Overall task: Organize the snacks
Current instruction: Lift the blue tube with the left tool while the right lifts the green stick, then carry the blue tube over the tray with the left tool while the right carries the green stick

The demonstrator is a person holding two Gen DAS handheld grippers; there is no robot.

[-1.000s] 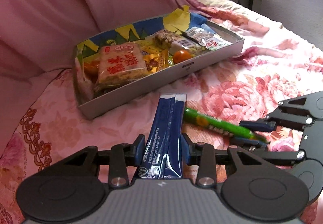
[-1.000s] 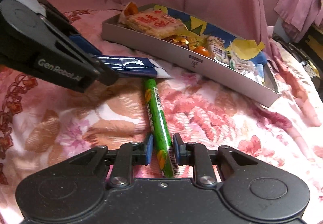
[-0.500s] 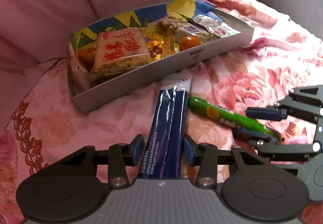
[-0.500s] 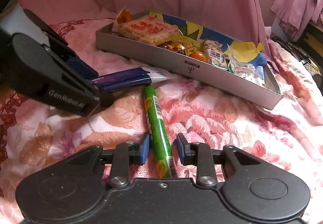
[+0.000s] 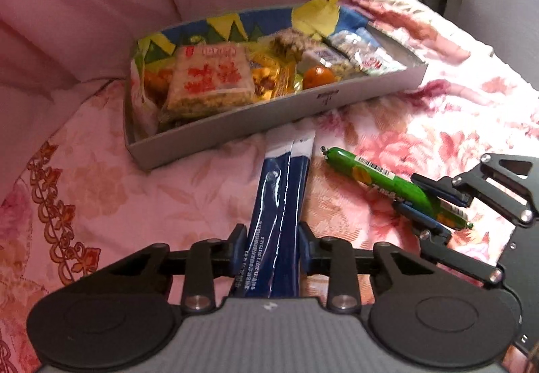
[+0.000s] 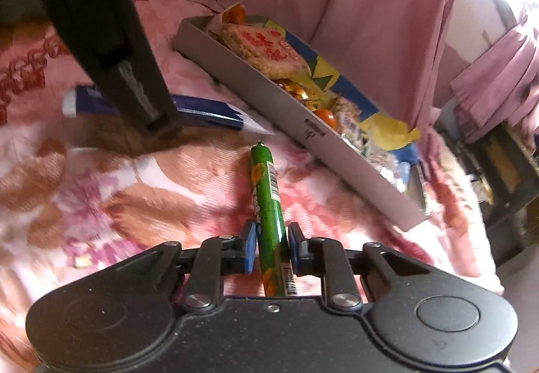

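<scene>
Comparing with a second back: both tools loosened for a bit and have just squeezed in again, so left gripper (image 5: pixel 271 246) now pinching the blue sachet pair (image 5: pixel 283 201), right gripper (image 6: pixel 269 246) pinching the green sausage stick (image 6: pixel 267 201). Both snacks looking lifted a touch off the floral bedspread (image 5: pixel 168 191), though hard to say for sure. Blue sachets now reaching right up to the near wall of the grey snack box (image 5: pixel 235 124), white tips about touching it, closer than before. Green stick pointing at the same box wall, just short of it, right beside the sachets.

Inside the box: big rice cracker pack (image 5: pixel 210 78) at the left end, gold-wrapped candies (image 5: pixel 269 80) next to it, small orange fruit (image 5: pixel 318 76) near the front wall, more clear-wrapped packs toward the right end. Pretty crowded already. Yellow and blue paper lining poking up along the back wall. Pink curtain (image 5: pixel 134 2) hanging right behind the box. Dark furniture past the box's right end, too blurry to make out.
</scene>
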